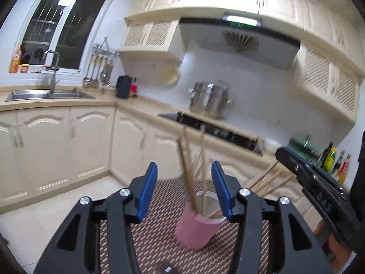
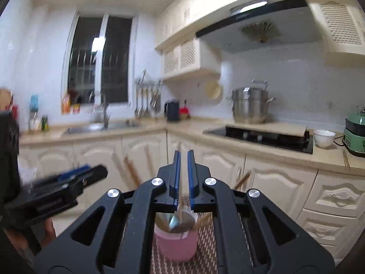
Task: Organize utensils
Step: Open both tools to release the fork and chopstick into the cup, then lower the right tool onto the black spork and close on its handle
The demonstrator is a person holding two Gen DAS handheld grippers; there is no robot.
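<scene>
I stand in a small kitchen with cream cabinets below and above, and white tiled walls. In front of me a dark window reflects a ceiling lamp. Under it I see a steel sink with a tall faucet. Ladles hang on a wall rail. To my right a black cooktop sits under a range hood, with a big steel pot behind it. The floor is pale tile.
</scene>
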